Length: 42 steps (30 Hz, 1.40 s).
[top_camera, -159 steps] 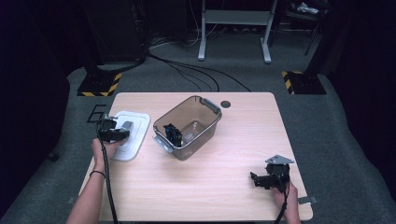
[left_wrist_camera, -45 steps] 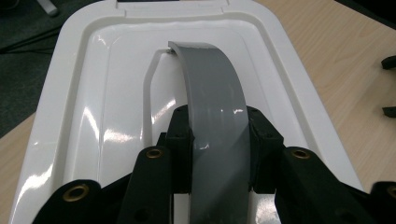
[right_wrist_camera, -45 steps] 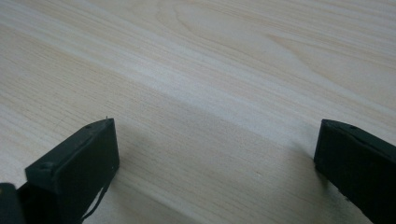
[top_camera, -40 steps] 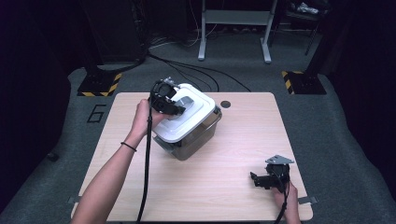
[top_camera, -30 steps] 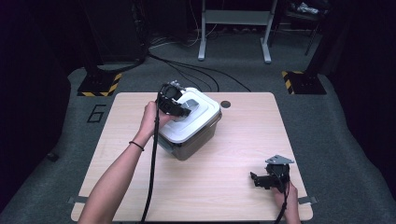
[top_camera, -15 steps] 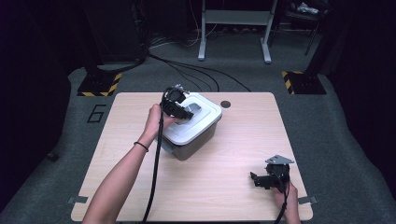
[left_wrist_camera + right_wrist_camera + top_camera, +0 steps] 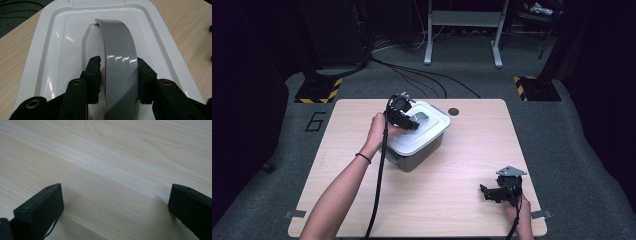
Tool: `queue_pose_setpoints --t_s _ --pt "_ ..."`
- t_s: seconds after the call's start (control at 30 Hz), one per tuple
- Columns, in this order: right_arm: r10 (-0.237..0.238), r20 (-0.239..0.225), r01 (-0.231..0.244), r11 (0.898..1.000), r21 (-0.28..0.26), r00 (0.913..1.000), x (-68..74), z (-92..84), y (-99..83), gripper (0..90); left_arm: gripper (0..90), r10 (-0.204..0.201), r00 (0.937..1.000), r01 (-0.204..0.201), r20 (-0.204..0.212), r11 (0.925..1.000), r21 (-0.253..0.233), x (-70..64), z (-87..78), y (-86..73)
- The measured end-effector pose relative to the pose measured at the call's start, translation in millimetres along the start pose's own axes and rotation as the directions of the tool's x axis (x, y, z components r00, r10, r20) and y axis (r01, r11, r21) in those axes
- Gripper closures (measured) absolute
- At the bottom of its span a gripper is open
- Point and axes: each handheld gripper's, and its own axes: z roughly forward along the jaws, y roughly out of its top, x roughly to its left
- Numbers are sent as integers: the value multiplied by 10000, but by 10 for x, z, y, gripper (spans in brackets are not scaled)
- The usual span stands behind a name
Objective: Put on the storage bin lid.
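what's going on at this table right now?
A person is putting a white lid on a clear plastic box. The lid sits on the box, and the left tongs straddle its grey handle; the jaws have just been opening, with a gap showing on one side. The right tongs rest open on the wooden table, holding nothing.

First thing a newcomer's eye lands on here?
The white lid sitting on the grey bin at the table's far centre, with the left gripper straddling its grey handle. A small gap shows beside one pad. Then the right gripper, open, at the near right edge.
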Motion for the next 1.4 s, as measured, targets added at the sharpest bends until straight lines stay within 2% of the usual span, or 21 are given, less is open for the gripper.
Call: queue_pose_setpoints --t_s 0.17,0.33,0.57,0.73,0.97,1.0,1.2,1.23,1.3,1.37,1.4 --pt "2 17 -2 10000 -9 10000 1 0 0 0 441 -112 9999 112 -99 9999 -15 0 -32 -3" --pt "-10 20 10 10000 -3 10000 -1 -1 0 0 285 -216 9993 207 -314 9994 -286 -15 -116 -15" --pt "-9 20 9 10000 -2 10000 0 -1 0 0 188 -508 9971 454 -571 9947 -919 1 -366 -95" --pt "-2 14 2 10000 -9 10000 0 0 0 0 158 -688 9943 602 -814 9928 -1034 56 -537 -220" --pt "10 17 -10 10000 -14 10000 1 1 0 0 141 -985 9897 847 -1039 9879 -1297 126 -718 -497" --pt "3 14 -3 10000 -4 10000 0 0 0 0 136 -1116 9876 952 -1101 9850 -1438 135 -731 -547" --pt "3 13 -3 10000 -4 10000 0 0 0 0 99 -1325 9822 1108 -1332 9811 -1585 216 -860 -885" --pt "-7 11 7 10000 -8 10000 0 1 0 0 96 -1349 9802 1114 -1452 9809 -1592 229 -886 -948" --pt "3 10 -3 10000 -8 10000 0 0 0 0 84 -1658 9755 1371 -1449 9723 -1895 250 -918 -1075" --pt "-1 8 1 10000 -8 10000 0 1 0 0 78 -1776 9719 1464 -1546 9700 -1941 270 -950 -1199" --pt "29 23 -29 10000 -19 10000 2 1 1 0 73 -1856 9680 1517 -1687 9688 -1958 277 -961 -1277"
